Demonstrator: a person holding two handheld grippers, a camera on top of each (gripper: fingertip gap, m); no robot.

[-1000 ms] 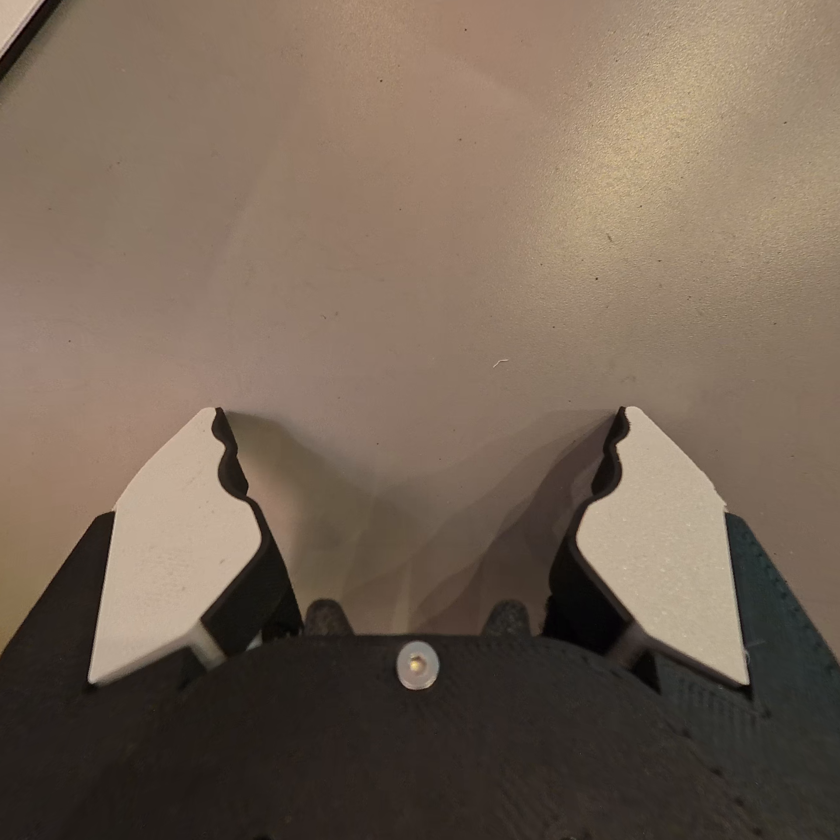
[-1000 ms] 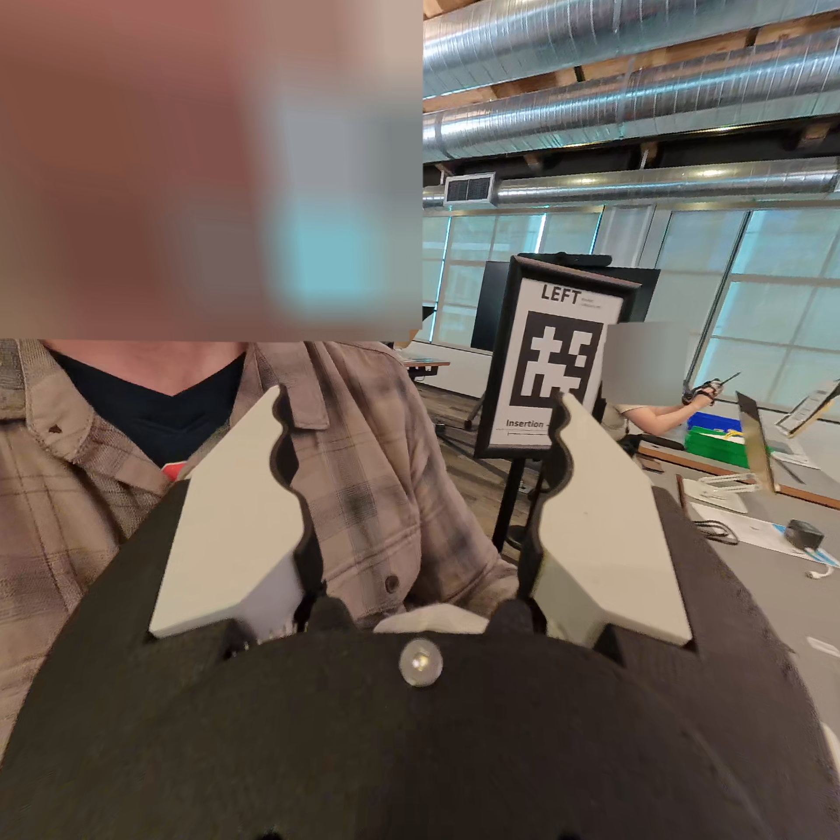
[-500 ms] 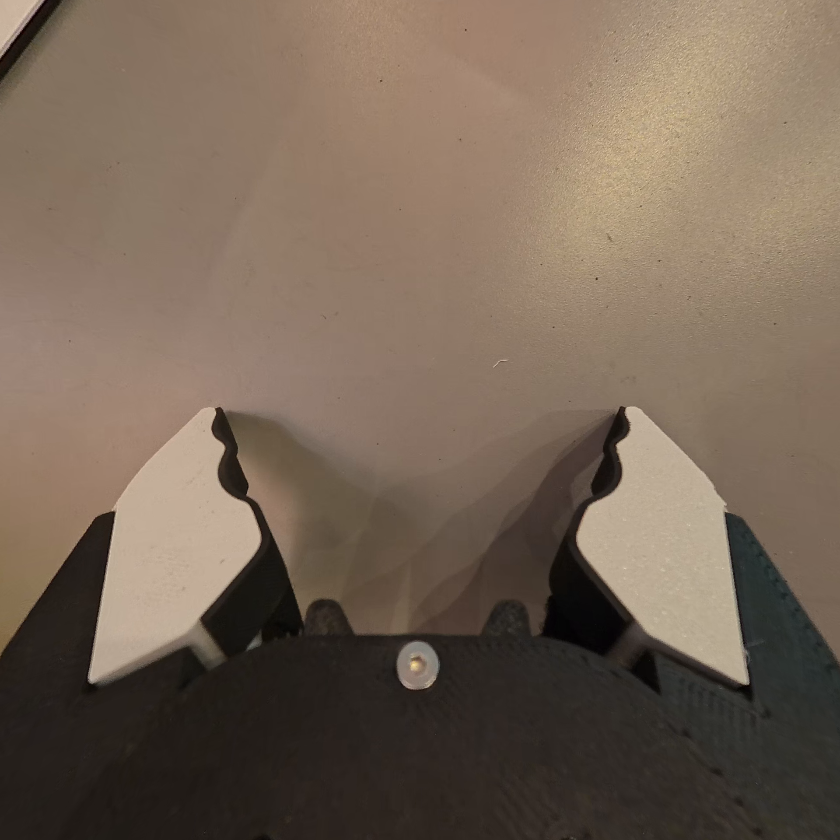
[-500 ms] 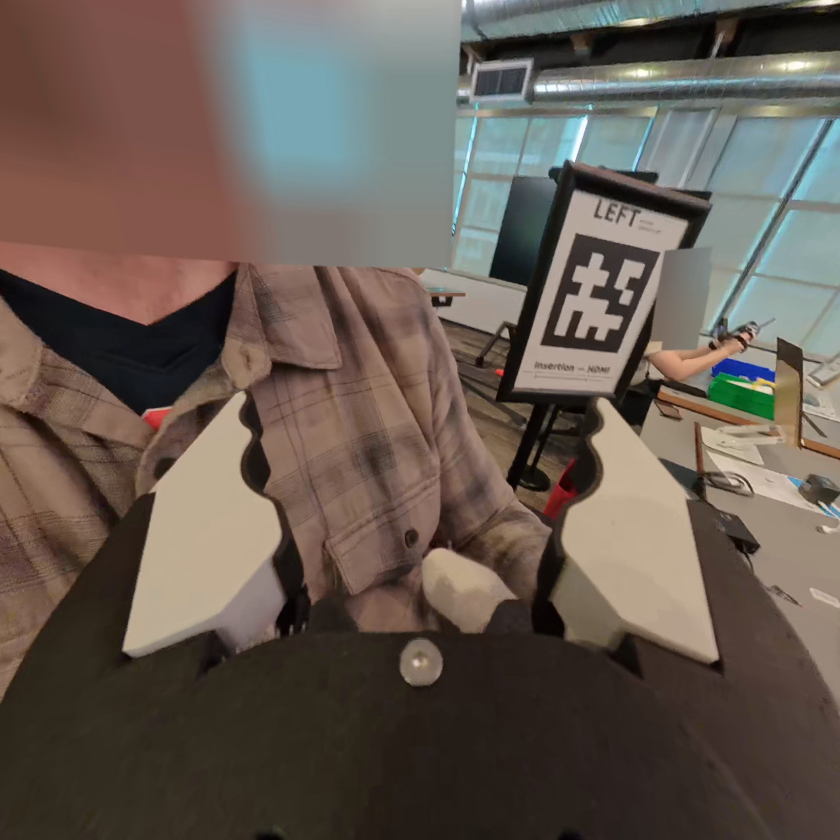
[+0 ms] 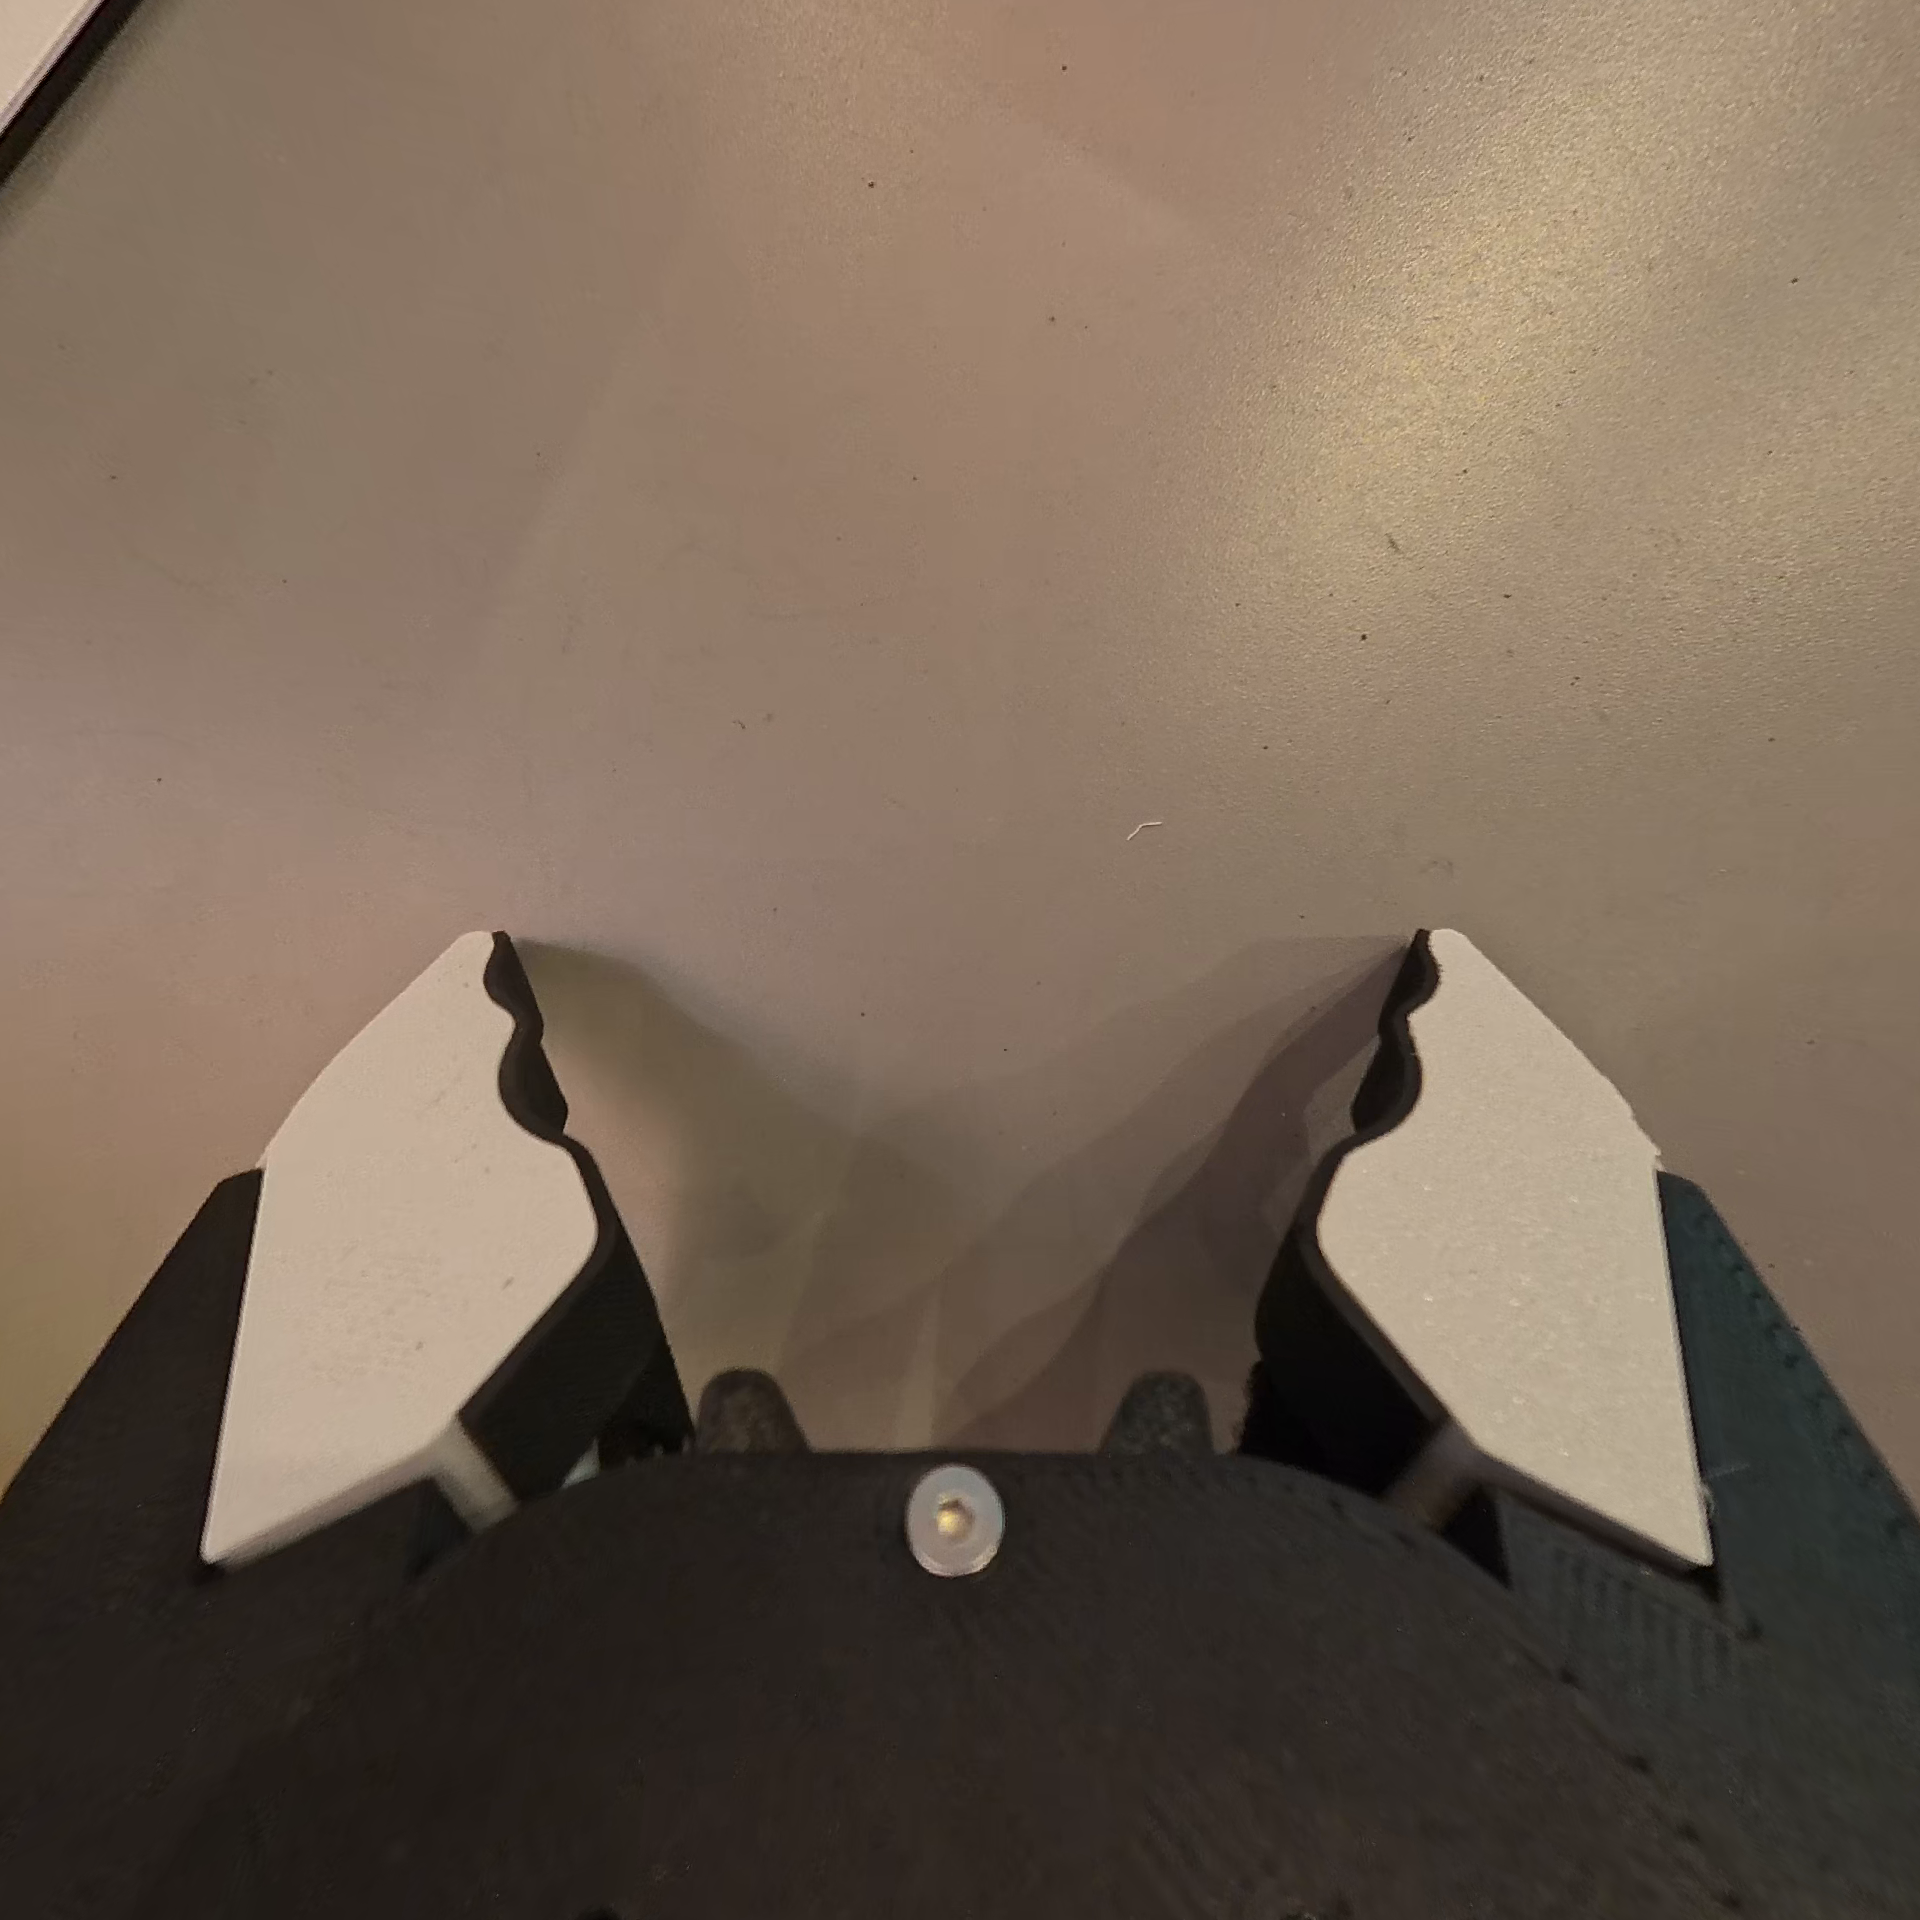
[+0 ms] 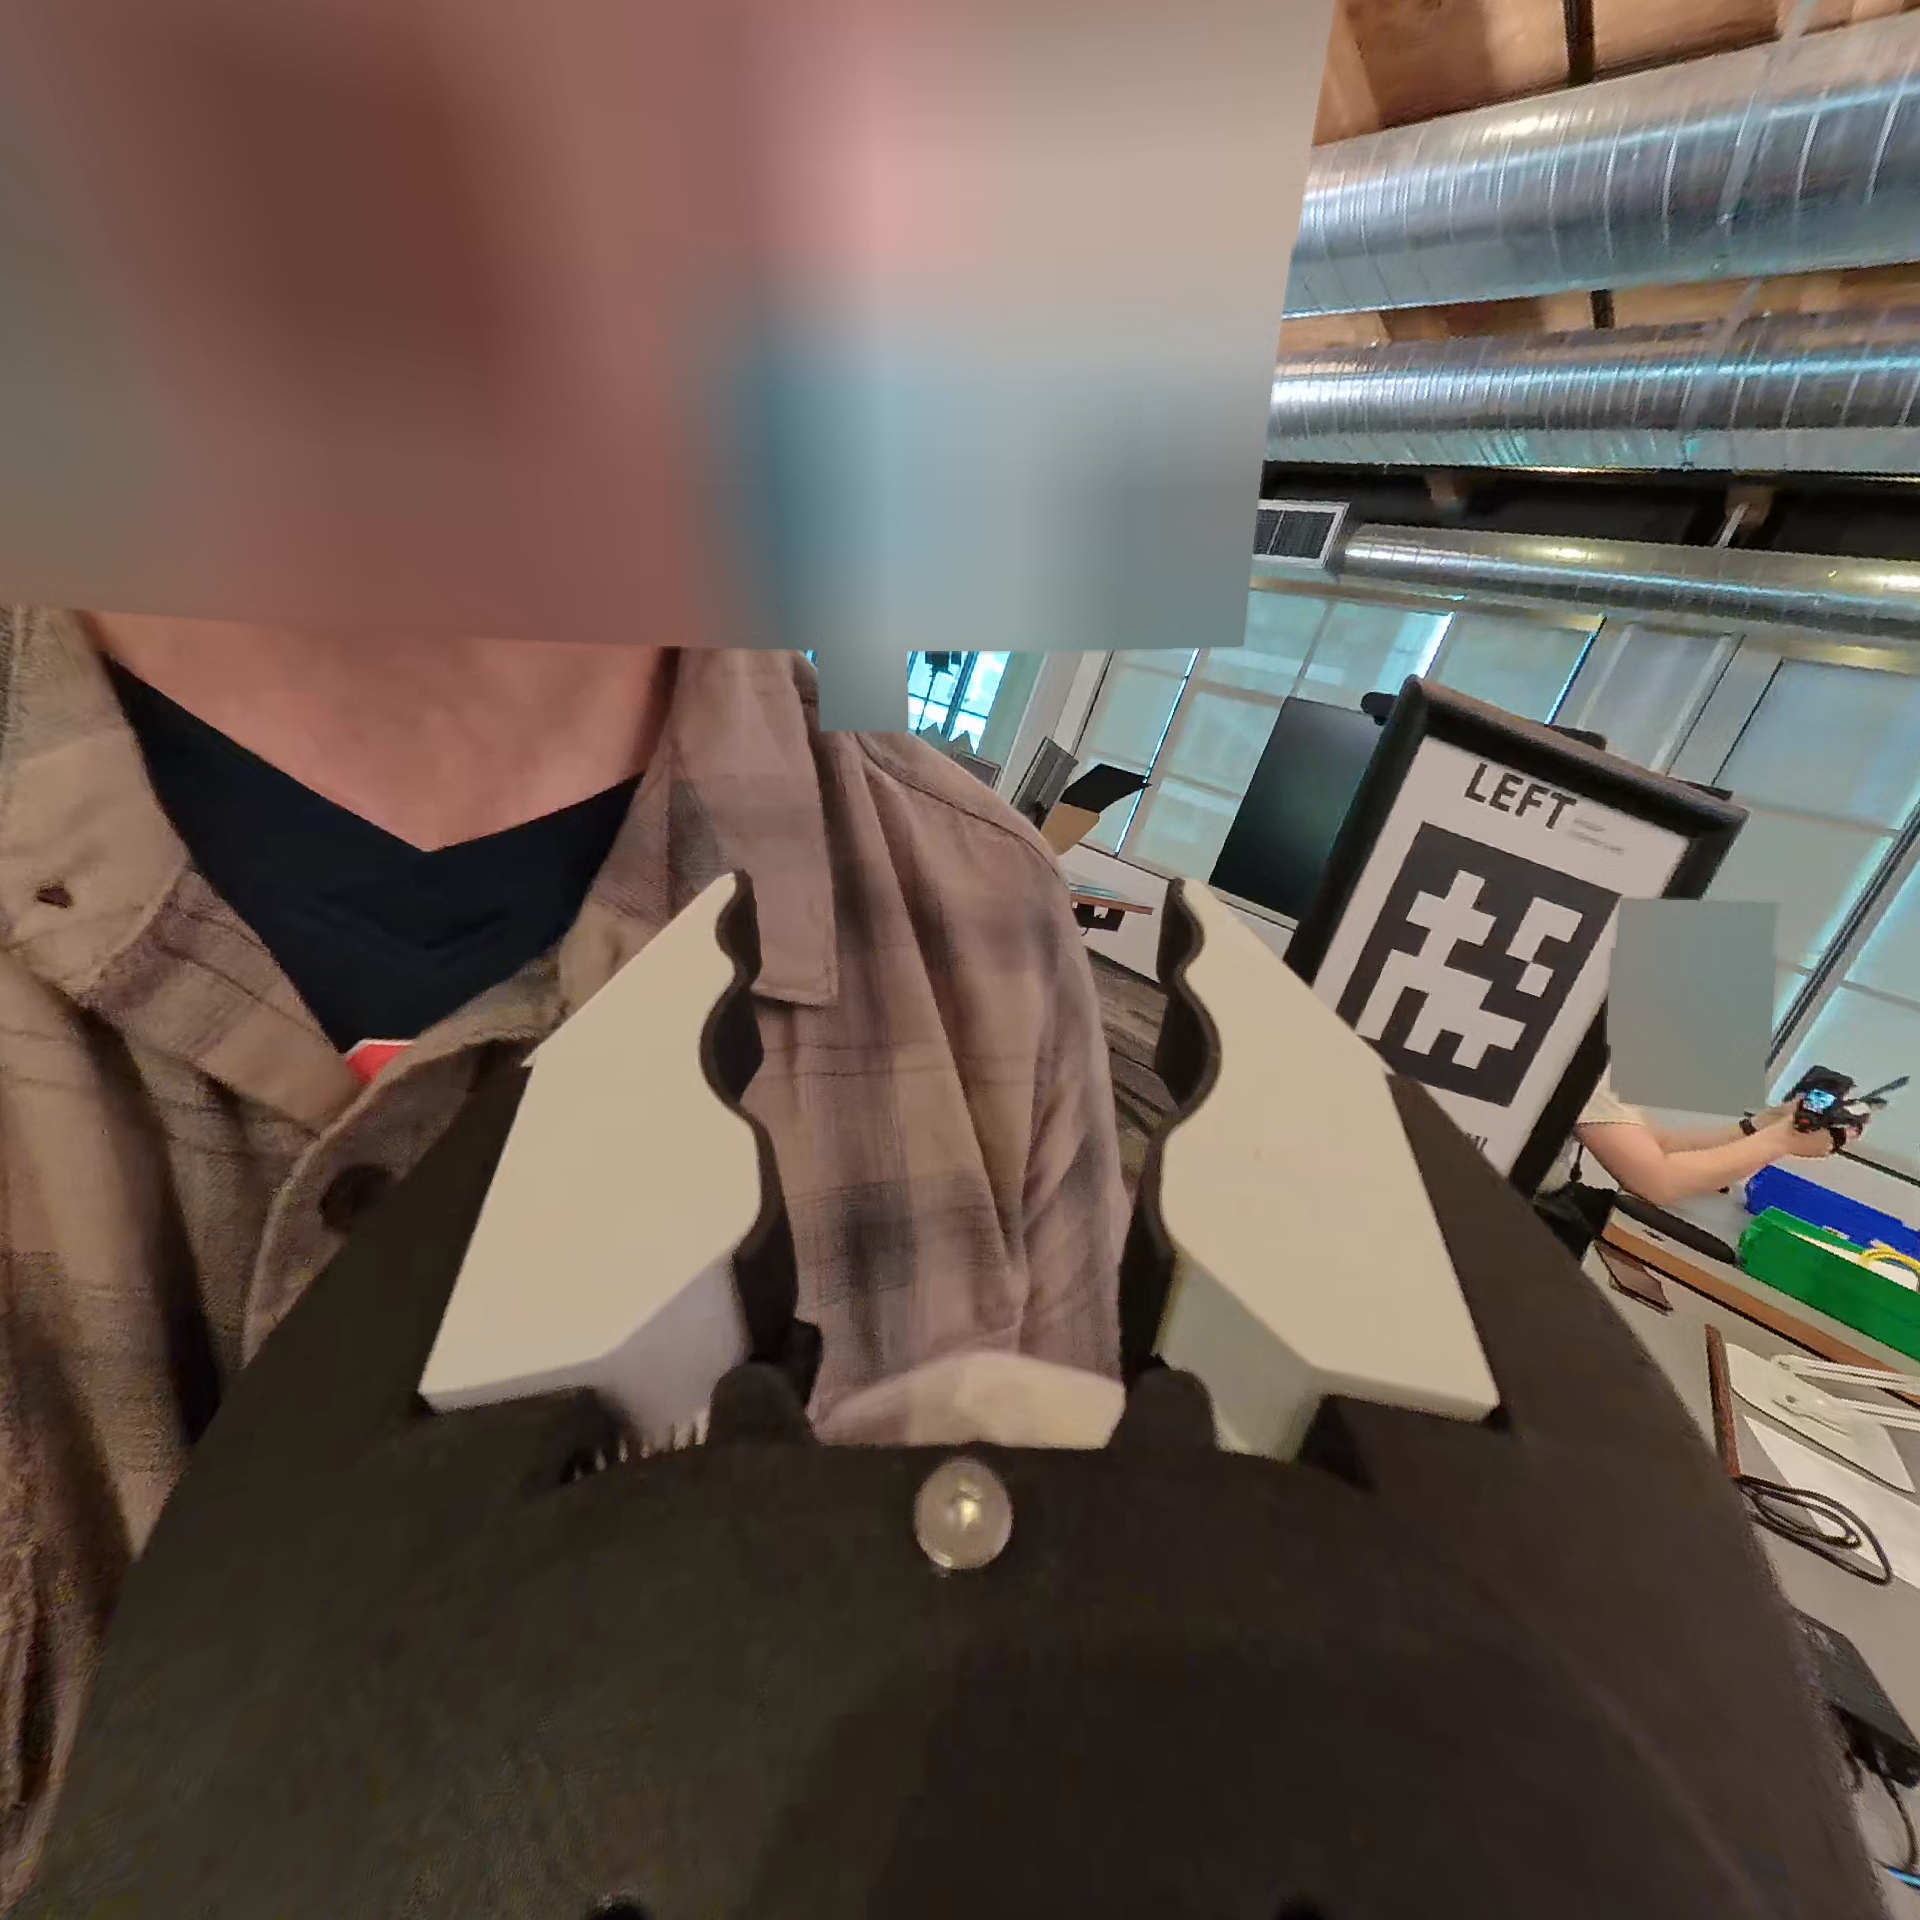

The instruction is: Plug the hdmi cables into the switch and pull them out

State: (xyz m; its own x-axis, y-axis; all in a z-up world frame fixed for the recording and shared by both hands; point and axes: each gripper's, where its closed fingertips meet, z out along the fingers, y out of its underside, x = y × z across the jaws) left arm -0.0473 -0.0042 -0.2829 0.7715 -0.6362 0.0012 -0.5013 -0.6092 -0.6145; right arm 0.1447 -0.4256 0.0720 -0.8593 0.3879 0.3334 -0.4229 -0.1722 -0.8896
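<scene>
My left gripper (image 5: 961,940) is open and empty, its white fingers resting close to a bare grey table top (image 5: 935,468). My right gripper (image 6: 956,894) is open and empty, raised in the air and pointing at a person in a plaid shirt (image 6: 935,1122). No switch shows in either view. A thin dark cable (image 6: 1813,1527) lies on a table at the far right; I cannot tell its kind.
A framed sign with a black-and-white marker (image 6: 1475,956) stands behind on the right. A second person's arm (image 6: 1683,1143) reaches over a far table with green and blue bins (image 6: 1829,1257). A white edge (image 5: 31,62) sits at the left view's top corner. Left tips to right tips: about 55 cm.
The right gripper has tilted up and swung left, and its fingers have come closer together. The left gripper has not moved.
</scene>
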